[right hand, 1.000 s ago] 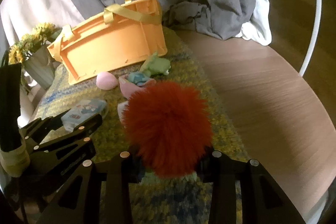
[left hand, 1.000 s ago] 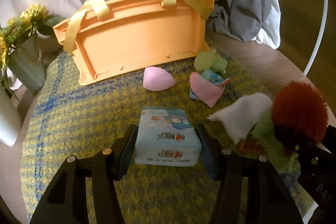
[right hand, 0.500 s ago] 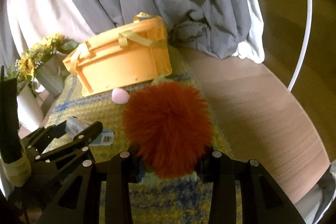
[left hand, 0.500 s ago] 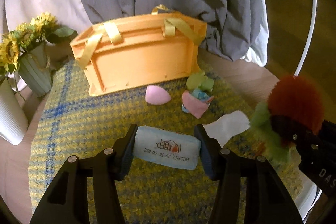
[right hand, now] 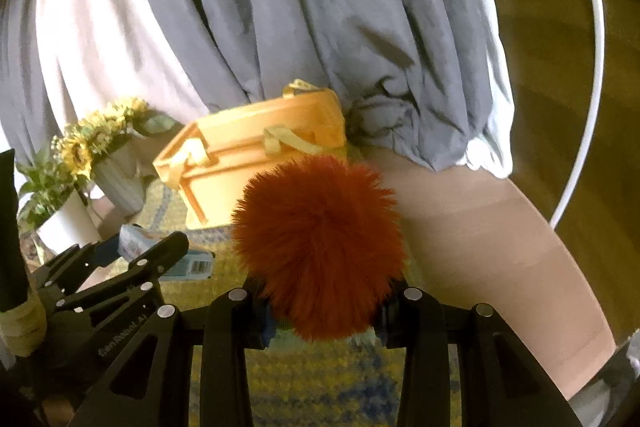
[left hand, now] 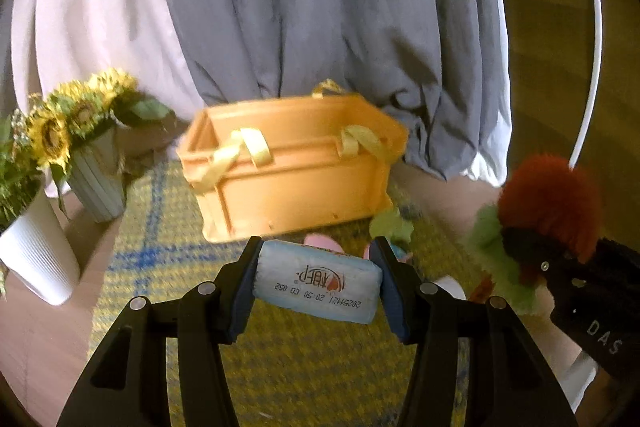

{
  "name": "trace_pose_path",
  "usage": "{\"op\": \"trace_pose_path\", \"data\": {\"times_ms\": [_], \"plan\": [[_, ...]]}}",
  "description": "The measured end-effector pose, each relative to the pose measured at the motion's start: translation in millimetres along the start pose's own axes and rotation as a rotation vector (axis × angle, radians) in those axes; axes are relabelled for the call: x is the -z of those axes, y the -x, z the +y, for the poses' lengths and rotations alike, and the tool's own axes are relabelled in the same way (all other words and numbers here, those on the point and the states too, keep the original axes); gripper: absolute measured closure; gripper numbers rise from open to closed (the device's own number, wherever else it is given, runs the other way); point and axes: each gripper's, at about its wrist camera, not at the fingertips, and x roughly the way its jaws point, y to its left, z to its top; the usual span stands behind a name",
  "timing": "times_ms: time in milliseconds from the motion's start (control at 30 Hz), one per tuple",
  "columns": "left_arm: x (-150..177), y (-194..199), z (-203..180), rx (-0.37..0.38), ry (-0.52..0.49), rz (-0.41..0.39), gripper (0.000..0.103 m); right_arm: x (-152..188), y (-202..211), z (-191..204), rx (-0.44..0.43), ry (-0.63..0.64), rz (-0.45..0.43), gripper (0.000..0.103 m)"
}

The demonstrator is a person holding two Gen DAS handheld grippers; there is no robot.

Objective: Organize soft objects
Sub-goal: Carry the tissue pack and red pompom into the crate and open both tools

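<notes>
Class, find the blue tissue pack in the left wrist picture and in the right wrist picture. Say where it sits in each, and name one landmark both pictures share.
Left wrist view: the blue tissue pack sits low in the centre, clamped in the left gripper.
Right wrist view: the pack shows at lower left, partly hidden by the left gripper.
Shared landmark: the orange basket with yellow straps, behind the pack in both.

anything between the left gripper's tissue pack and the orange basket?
Nothing visible. The tissue pack is clamped in the left gripper, raised above the mat; the orange basket sits straight ahead, top open. Its yellow handles droop over the near rim only.
</notes>
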Motion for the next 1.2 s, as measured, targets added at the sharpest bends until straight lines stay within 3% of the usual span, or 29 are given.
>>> {"op": "trace_pose_path", "data": {"times_ms": [667,1200], "plan": [[-52.4,20.2,38.7,-0.052,0.029,-0.18,0.05,-52.0,-1.7,40.8,-0.079,0.023,-0.157,0.065],[-88.7,14.0,59.6,-0.102,0.027,-0.29,0.05,-92.5,-25.8,54.1,-0.128,0.056,-0.21,0.065]]}}
